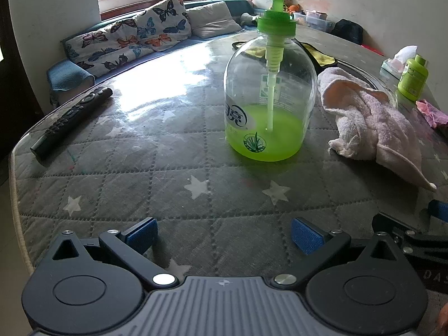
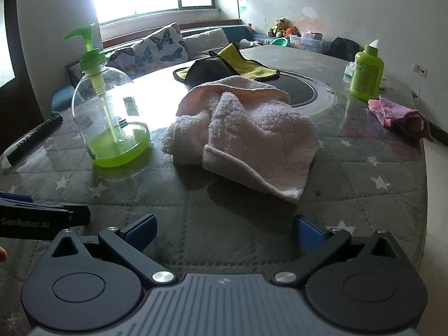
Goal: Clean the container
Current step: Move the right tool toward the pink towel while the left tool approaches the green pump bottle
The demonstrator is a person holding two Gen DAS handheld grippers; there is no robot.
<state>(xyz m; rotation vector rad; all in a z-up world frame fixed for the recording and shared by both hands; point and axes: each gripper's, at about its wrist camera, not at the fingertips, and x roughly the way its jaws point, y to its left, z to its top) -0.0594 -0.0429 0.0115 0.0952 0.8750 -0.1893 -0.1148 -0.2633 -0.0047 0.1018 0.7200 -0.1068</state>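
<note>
Both claws are held wide and empty at the bench's near edge, the left claw (image 1: 224, 236) lined up with the bottle (image 1: 268, 95), the right claw (image 2: 224, 233) with the towel (image 2: 246, 131), likely for wiping; the bottle stands upright just beside the towel, long axis vertical, spout pointing left.

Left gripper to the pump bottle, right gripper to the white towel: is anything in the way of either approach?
Nothing visible. The left gripper is open, with only bare quilted table cover before the pump bottle. The right gripper is open too, facing the white towel across bare cover. The remote lies off to the left.
</note>
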